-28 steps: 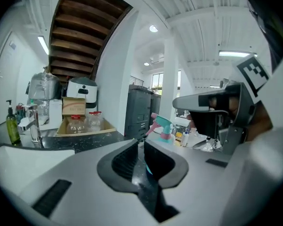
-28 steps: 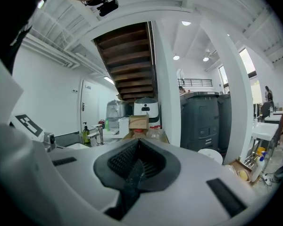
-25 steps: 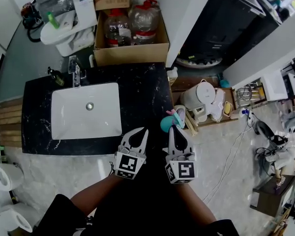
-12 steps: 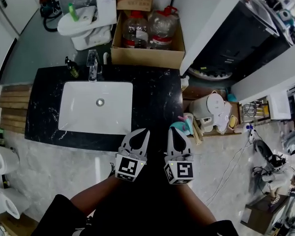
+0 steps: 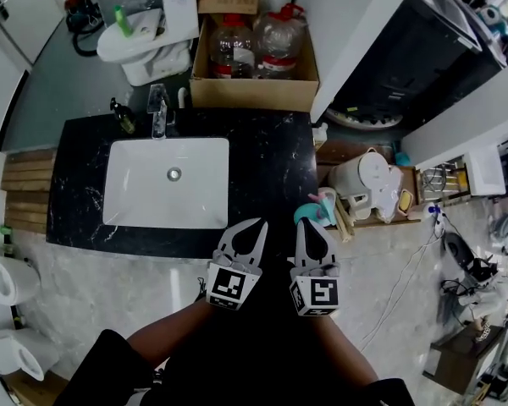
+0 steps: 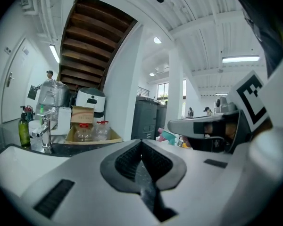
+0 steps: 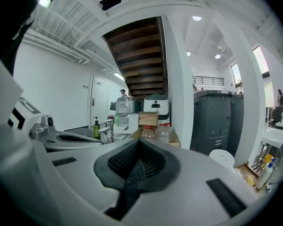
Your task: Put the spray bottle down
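My left gripper [image 5: 256,225] and right gripper [image 5: 304,224] hover side by side over the front right edge of the black counter [image 5: 262,167]. Both are shut and hold nothing. The left gripper view shows the left gripper [image 6: 141,143] with its dark pads pressed together, and the right gripper view shows the same for the right gripper [image 7: 138,144]. A teal and pink object [image 5: 311,209], possibly the spray bottle, stands just right of the counter beside the right gripper's tip. It also appears small in the left gripper view as the teal object [image 6: 167,136].
A white sink [image 5: 165,184] with a faucet [image 5: 158,111] and a soap bottle [image 5: 123,117] is set in the counter. Behind it are a cardboard box [image 5: 254,91] of water jugs and a toilet [image 5: 144,41]. White appliances [image 5: 360,176] crowd a low shelf at the right.
The head view has shifted, so the counter sits further right in the picture. Both grippers have edged slightly along the counter's front edge. Both stay shut.
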